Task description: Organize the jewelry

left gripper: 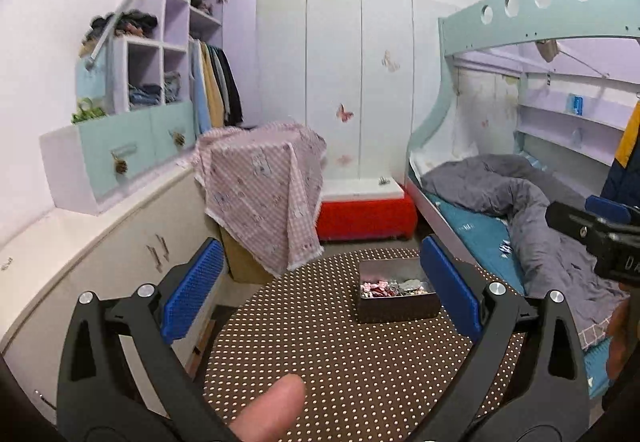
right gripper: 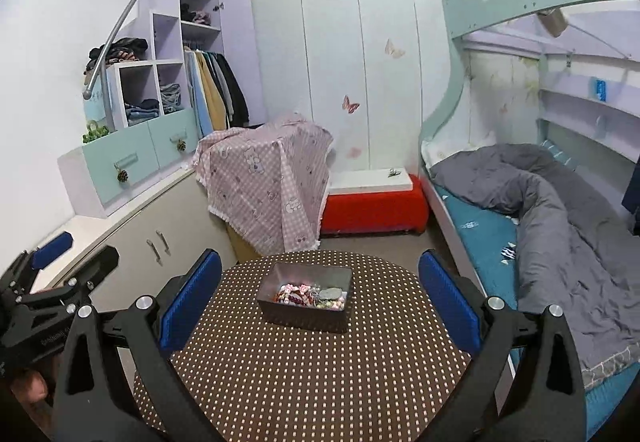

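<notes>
A dark open box stands on a round table with a brown dotted cloth. Inside lie mixed jewelry pieces, pink, red and silver. My left gripper is open and empty, held above the table short of the box, which sits by its right finger. My right gripper is open and empty, the box showing between its fingers farther ahead. Each gripper shows at the edge of the other's view: the right one, the left one.
A bunk bed with a grey duvet runs along the right. A low cabinet and shelves stand left. A box draped in pink checked cloth and a red bench stand beyond the table.
</notes>
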`<state>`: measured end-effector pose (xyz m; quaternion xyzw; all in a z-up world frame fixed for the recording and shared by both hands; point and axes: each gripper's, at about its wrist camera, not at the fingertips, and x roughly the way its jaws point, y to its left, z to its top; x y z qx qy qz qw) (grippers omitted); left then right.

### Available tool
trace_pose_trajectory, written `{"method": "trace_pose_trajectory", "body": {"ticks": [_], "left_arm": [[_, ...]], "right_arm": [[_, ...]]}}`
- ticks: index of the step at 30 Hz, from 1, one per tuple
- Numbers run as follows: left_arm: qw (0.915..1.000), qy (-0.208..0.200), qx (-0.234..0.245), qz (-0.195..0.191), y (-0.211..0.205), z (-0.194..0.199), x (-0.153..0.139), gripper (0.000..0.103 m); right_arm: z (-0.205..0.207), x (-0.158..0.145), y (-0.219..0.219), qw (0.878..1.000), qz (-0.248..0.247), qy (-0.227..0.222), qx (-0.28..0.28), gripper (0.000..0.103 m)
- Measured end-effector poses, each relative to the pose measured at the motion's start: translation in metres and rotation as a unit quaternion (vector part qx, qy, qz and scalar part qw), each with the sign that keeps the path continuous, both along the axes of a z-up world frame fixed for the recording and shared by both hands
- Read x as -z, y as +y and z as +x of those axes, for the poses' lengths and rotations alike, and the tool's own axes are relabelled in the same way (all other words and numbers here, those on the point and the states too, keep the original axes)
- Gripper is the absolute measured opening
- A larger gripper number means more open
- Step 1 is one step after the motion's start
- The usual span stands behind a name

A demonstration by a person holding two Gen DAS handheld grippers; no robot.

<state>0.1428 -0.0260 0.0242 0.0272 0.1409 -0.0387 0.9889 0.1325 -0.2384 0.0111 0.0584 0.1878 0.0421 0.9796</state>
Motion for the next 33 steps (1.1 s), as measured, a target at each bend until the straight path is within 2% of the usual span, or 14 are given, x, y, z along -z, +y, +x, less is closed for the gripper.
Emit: {"method": "trace_pose_trajectory", "body": {"ticks": [7,16,23,33], "left_arm": [[0.9995,-0.029,0.004,-0.006,0.003,-0.048,-0.007,0.097],[0.9981,-0.057,-0.015,-0.015,0.010,-0.085,-0.012,0.097],[0.9981,-0.054,-0.005,-0.028,0.011,-0.092,-0.009,0.097],[0.9986,-0.047,-0.020,-0.015,0.008,-0.088,-0.006,0.097]], "right_arm": [[-0.046,0.005,0.011,0.999,-0.021,-0.024,0.024,0.095],[-0.076,0.004,0.021,0.998,-0.028,-0.046,0.025,0.095],[-0.082,0.008,0.023,0.999,-0.024,-0.045,0.020,0.095],[-0.083,0.010,0.027,0.999,-0.027,-0.040,0.019,0.095]]}}
